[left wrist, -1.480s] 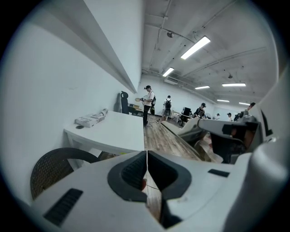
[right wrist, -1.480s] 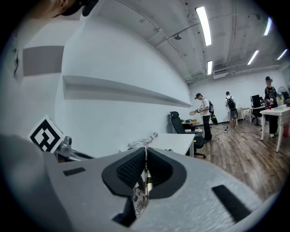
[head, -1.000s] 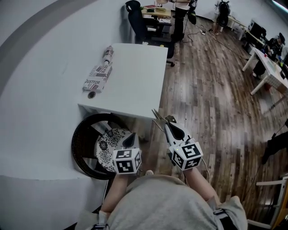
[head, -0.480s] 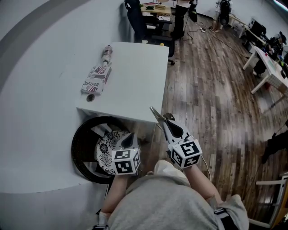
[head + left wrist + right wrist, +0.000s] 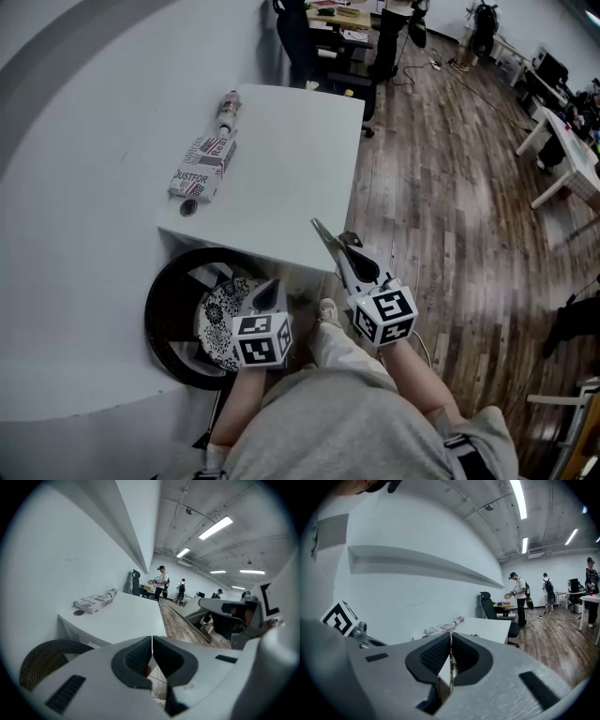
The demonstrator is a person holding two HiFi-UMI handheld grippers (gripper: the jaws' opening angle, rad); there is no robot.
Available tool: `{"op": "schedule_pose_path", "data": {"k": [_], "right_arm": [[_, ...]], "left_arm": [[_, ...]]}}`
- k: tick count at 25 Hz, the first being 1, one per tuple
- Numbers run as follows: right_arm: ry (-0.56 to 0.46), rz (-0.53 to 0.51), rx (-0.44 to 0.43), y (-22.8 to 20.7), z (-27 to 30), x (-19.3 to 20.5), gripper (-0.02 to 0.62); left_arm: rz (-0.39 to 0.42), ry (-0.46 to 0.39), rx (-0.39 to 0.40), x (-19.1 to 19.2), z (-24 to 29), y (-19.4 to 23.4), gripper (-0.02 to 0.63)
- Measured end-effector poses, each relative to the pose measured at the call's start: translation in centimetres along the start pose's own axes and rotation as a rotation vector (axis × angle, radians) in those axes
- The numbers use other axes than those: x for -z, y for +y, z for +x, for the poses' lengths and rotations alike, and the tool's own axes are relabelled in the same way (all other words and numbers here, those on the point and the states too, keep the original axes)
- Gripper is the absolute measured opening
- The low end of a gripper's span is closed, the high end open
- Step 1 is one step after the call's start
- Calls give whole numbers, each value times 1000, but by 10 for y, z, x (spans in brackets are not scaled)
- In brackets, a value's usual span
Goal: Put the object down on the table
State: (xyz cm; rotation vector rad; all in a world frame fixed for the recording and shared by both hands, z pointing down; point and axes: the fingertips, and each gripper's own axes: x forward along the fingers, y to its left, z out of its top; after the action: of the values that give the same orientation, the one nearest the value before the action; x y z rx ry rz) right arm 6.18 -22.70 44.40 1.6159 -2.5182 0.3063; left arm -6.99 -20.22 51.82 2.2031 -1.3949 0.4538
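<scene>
My right gripper (image 5: pixel 347 251) is shut on a thin metal tool (image 5: pixel 323 234), whose tip pokes out ahead over the near edge of the white table (image 5: pixel 291 159). In the right gripper view the tool shows edge-on as a thin metal strip (image 5: pixel 451 663) pinched between the pads, right at the right gripper's (image 5: pixel 451 641) tips. My left gripper (image 5: pixel 272 284) is shut and holds nothing. It hangs left of the right one, over a black bin, short of the table. In its own view the left gripper's (image 5: pixel 152 641) jaws meet.
A printed box (image 5: pixel 202 167), a bottle-like roll (image 5: pixel 228 108) and a small round cap (image 5: pixel 188 207) lie along the table's left side. A black round bin (image 5: pixel 173 314) with a patterned plate (image 5: pixel 220 309) sits under the near corner. An office chair (image 5: pixel 295 37) and people stand beyond.
Both grippers have edged slightly toward the table's near edge. The person's shoe has come into view between them. The grip on the tool is unchanged.
</scene>
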Motion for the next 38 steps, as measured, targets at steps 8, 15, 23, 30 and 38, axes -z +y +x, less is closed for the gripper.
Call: {"op": "schedule_pose_path", "data": {"k": [8, 15, 23, 30, 38], "right_arm": [[34, 9, -37, -31, 60, 8, 15], [86, 2, -56, -55, 104, 26, 15], [149, -2, -67, -77, 149, 49, 15], [212, 1, -80, -86, 182, 75, 15], [270, -18, -92, -90, 210, 96, 15]], "left_arm": [[-14, 25, -30, -11, 43, 10, 9], [-32, 59, -57, -11, 72, 19, 9], [-49, 87, -76, -11, 102, 30, 9], [-54, 108, -76, -12, 121, 34, 9], [-60, 133, -81, -8, 135, 40, 9]]}}
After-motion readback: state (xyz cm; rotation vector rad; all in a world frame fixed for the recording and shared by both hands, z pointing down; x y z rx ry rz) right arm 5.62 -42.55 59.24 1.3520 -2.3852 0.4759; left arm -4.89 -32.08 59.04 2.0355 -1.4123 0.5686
